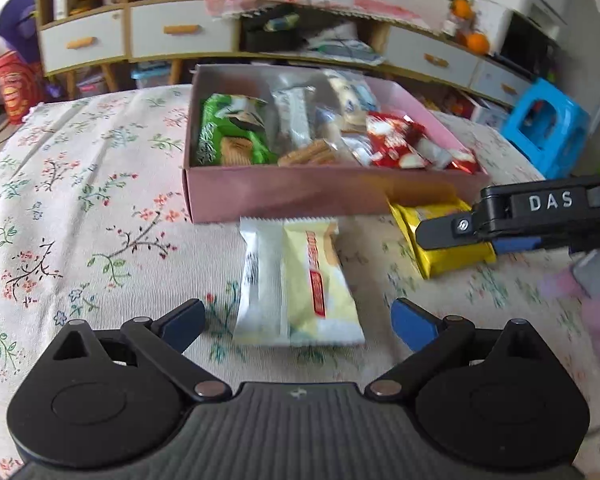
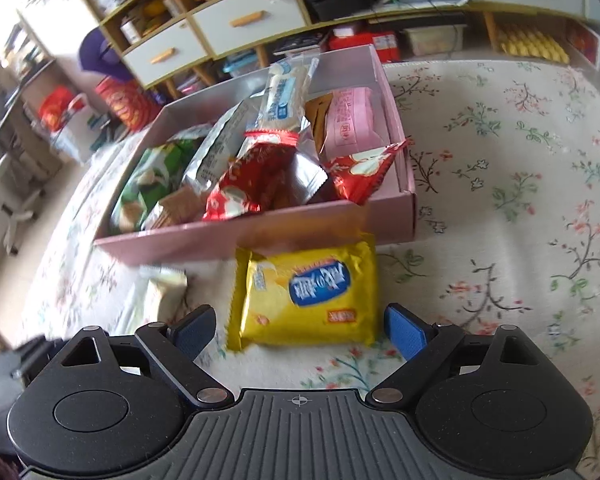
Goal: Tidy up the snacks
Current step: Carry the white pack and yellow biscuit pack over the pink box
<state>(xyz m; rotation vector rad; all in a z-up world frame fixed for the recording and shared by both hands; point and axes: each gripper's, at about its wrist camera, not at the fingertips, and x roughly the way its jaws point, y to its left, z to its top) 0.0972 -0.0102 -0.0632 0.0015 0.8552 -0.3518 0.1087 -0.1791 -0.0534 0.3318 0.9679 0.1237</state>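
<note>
2 packets lie outside the pink box [image 1: 300, 196], on the floral cloth [image 1: 80, 200] | your left hand-held gripper [image 1: 298, 322] gapes empty around the cream packet [image 1: 300, 280] before the box | your right hand-held gripper [image 2: 298, 328] gapes empty around the yellow packet [image 2: 304, 294] touching the box's front wall

Floral cloth [image 1: 80, 200] covers the work surface. Behind it, a long low cabinet [image 1: 172, 36] with white drawers, orange handles and cluttered open shelves. Blue plastic stool [image 1: 544, 128] off the right edge. Soft daylight, pale walls.
</note>
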